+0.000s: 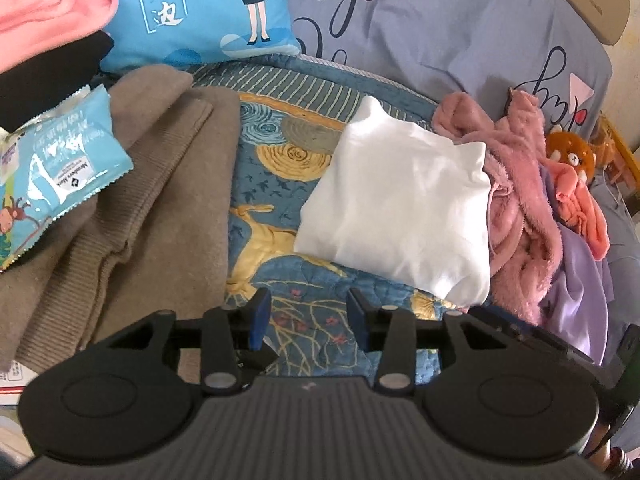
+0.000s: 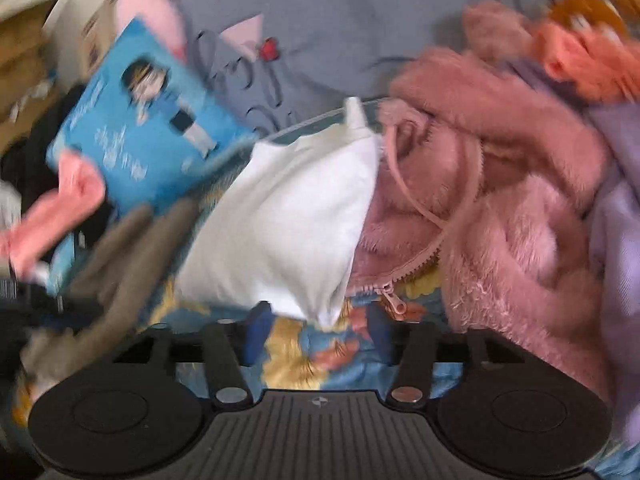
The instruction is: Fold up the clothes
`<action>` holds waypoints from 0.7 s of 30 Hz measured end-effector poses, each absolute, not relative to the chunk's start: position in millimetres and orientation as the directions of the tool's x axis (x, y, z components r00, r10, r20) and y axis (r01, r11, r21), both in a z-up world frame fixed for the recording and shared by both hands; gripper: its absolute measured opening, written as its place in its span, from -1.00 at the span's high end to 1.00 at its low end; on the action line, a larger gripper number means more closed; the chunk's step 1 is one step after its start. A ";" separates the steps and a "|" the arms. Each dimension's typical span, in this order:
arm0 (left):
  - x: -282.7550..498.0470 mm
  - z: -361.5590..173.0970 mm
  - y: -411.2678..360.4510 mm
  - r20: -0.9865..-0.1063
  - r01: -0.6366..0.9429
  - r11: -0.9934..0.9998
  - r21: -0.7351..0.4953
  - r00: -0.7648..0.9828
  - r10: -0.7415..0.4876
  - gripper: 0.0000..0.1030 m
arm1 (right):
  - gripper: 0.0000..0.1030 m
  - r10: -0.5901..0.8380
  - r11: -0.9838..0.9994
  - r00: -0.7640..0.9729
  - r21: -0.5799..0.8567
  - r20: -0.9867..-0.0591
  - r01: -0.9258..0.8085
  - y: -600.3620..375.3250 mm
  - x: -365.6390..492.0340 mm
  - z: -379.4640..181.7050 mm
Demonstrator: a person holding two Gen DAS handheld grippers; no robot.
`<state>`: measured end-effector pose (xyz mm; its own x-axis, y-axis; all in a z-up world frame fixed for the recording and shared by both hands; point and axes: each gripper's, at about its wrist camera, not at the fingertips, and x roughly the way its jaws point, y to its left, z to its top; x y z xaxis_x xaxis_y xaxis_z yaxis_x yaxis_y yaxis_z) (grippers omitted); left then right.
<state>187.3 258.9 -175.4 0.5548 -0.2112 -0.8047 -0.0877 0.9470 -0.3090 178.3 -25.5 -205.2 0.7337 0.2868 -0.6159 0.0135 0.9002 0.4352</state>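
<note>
Lying folded on the bed (image 1: pixel 276 184) is a white shirt (image 1: pixel 404 204). Both tools, left tool (image 1: pixel 308 320) and right tool (image 2: pixel 318 330), are apart and hold nothing. A fuzzy pink jacket (image 2: pixel 500 216) touches the shirt.

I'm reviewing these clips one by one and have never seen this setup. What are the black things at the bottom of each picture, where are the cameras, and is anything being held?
No robot here: a person carries a two-finger gripper in each hand, with a wide-angle camera on each looking along its fingers. One picture looks past the left gripper, the other, blurred, past the right gripper. Both stand open and hold nothing. On the patterned quilt lie a folded white garment, a brown sweater, a fluffy pink jacket, a blue pillow and a wipes packet.
</note>
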 end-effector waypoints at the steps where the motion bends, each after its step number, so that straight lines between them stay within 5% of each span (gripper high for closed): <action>1: 187.3 -175.6 258.7 -0.805 -0.087 0.948 -0.307 0.554 -0.210 0.11 | -0.10 0.307 0.869 0.729 0.492 -0.612 0.047 -29.8 181.4 -210.2; 6: 188.0 -176.1 258.4 -0.808 -0.088 0.954 -0.286 0.558 -0.191 0.11 | -0.12 0.325 0.701 0.787 0.692 -0.525 0.172 -38.4 187.1 -236.9; 8: 188.7 -177.0 258.5 -0.808 -0.086 0.955 -0.286 0.557 -0.192 0.11 | 0.59 0.369 0.604 0.796 0.775 -0.479 0.186 -41.9 188.3 -245.1; 10: 189.6 -178.6 258.9 -0.810 -0.086 0.954 -0.286 0.554 -0.193 0.11 | 0.72 0.374 0.532 0.799 0.815 -0.471 0.232 -43.0 187.1 -249.6; 21: 173.8 -175.4 270.1 -0.799 -0.129 0.946 -0.299 0.576 -0.174 0.11 | 0.79 0.513 0.567 0.715 0.813 -0.475 0.133 -38.2 106.9 -198.6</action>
